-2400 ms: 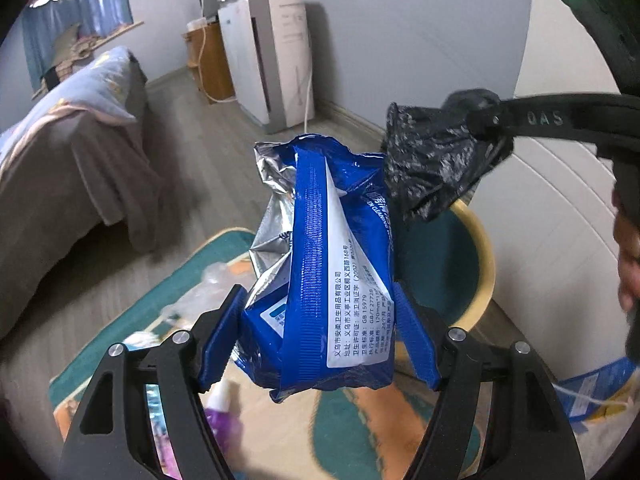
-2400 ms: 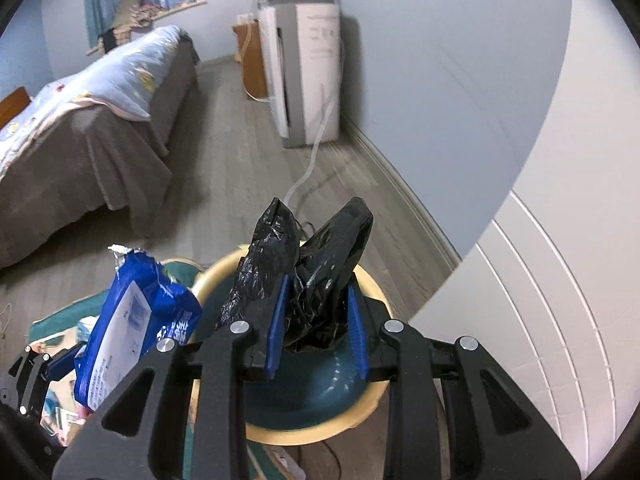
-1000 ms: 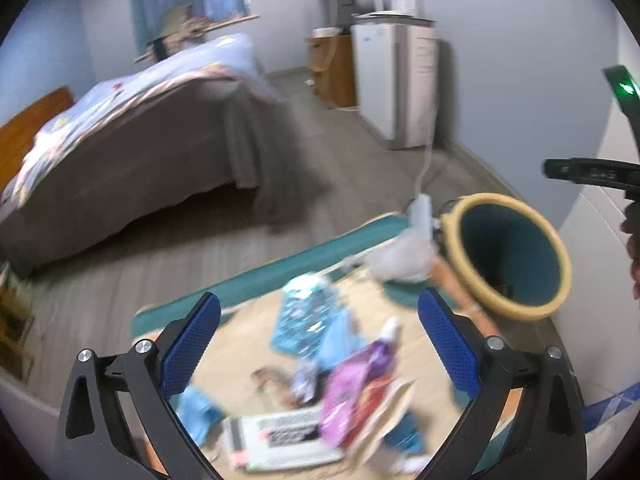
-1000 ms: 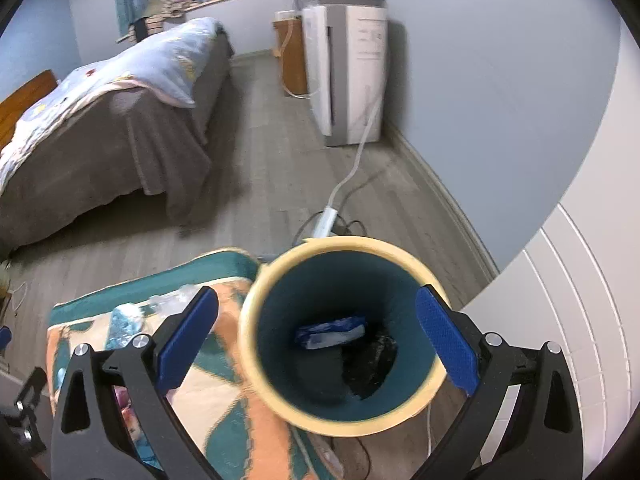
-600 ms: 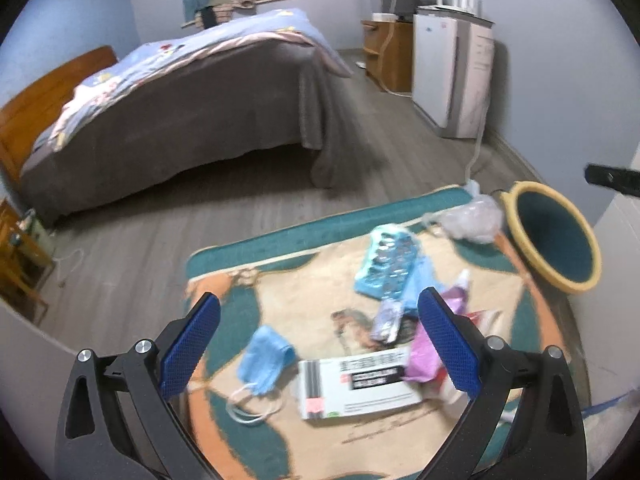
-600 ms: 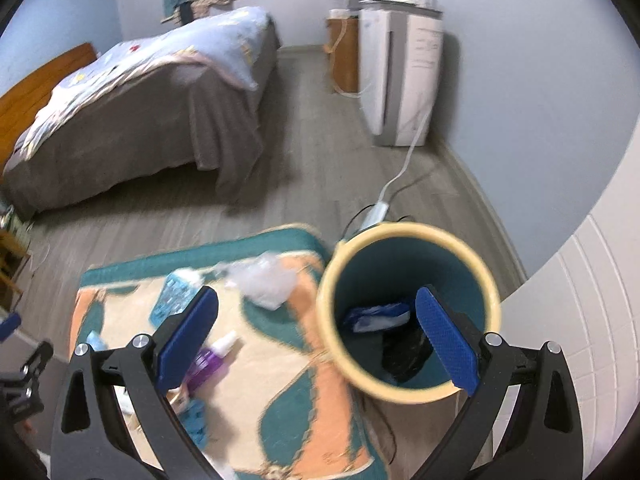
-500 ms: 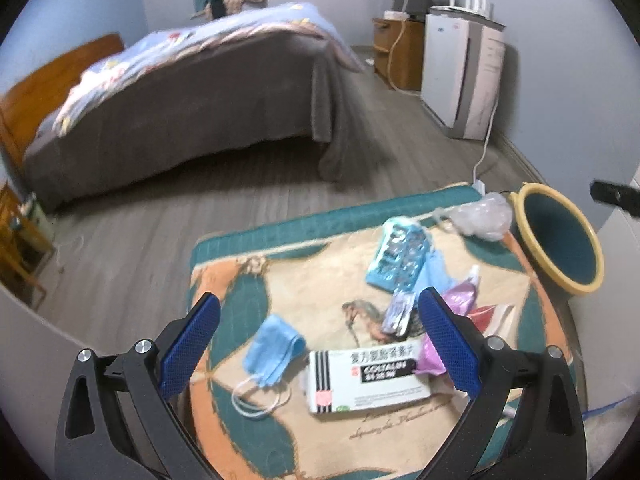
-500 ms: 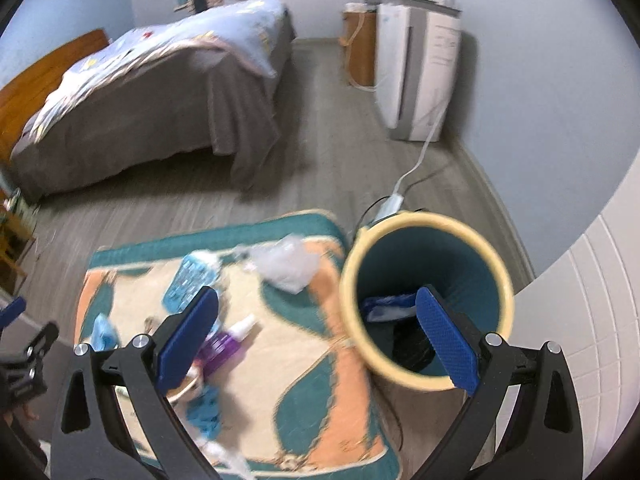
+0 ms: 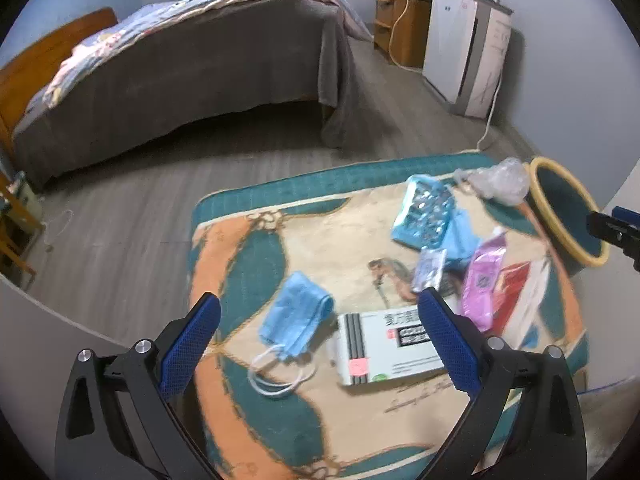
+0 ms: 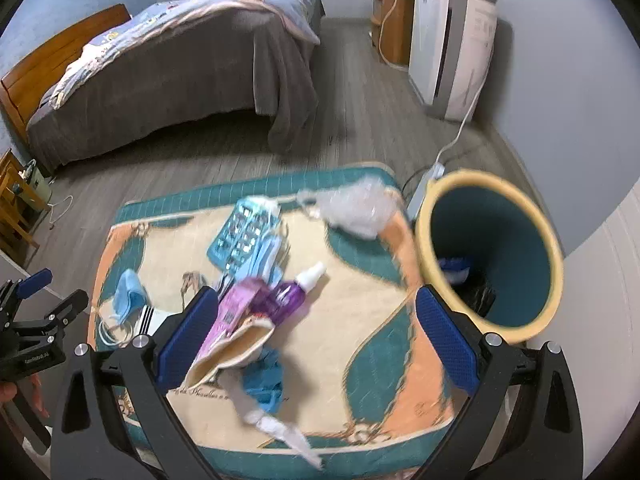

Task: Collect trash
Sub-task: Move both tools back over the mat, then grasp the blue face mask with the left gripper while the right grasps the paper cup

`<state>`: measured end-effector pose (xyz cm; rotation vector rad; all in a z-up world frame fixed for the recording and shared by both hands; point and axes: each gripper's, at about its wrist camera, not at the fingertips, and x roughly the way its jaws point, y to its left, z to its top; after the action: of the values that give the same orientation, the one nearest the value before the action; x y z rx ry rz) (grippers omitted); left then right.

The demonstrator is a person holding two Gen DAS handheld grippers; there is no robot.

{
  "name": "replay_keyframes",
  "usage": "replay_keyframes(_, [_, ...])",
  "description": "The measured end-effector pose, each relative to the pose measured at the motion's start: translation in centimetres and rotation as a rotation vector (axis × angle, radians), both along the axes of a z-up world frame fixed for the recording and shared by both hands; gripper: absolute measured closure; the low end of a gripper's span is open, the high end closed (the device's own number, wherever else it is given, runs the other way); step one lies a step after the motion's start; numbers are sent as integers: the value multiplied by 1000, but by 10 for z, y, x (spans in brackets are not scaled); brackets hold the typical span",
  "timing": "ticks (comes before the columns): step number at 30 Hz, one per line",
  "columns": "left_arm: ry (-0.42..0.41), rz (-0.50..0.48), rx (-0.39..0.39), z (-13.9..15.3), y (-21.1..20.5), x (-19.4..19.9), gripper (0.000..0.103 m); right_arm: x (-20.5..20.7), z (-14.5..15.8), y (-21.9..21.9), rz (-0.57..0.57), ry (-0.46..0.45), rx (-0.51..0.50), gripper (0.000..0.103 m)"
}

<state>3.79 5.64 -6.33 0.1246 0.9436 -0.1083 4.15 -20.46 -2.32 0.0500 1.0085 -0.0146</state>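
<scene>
Both jaws are spread wide and empty: left gripper (image 9: 318,344) is held above the folded blue face mask (image 9: 296,326), right gripper (image 10: 316,328) above the purple spray bottle (image 10: 294,292). Litter is scattered on the teal-and-orange patterned rug (image 10: 376,344); the yellow-rimmed teal bin (image 10: 490,248) is seen at 2 o'clock.

Both wrist views look down from above the littered rug (image 9: 256,248) — the right nearer the bin (image 10: 424,216).
</scene>
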Motion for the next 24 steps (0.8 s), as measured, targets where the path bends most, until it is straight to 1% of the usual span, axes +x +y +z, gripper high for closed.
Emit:
replay_keyframes(2, [-7,17,61,-4,0,0,5,-3,-10,5,-8,26,2,6])
replay_keyframes(5, [-1,30,96,-9,4,2,5,-6,-28,13,-13,65,30,6])
replay_keyframes(7, [-9,54,130,-11,9,4,5,-5,-39,21,7,95,25,6])
replay_keyframes(10, [14,61,101,-18,20,7,5,-4,-48,32,38,110,-3,6])
replay_keyframes(12, [51,77,99,-28,26,10,6,-2,-51,36,50,120,18,6])
replay_keyframes(14, [88,72,105,-39,26,14,8,0,-54,39,59,130,40,6])
replay_keyframes(17, [96,59,95,-46,24,16,8,3,-56,41,61,138,59,7])
replay_keyframes(18, [101,55,86,-49,23,18,9,4,-57,41,57,142,65,8])
replay_keyframes(20, [118,47,71,-56,20,20,9,7,-60,41,54,162,92,21])
replay_keyframes(21, [131,43,63,-60,19,22,11,7,-61,40,53,171,102,24])
replay_keyframes(23, [156,37,53,-70,18,28,13,8,-63,40,52,186,117,36])
replay_keyframes(24, [163,35,51,-73,18,30,15,7,-63,40,53,191,120,40])
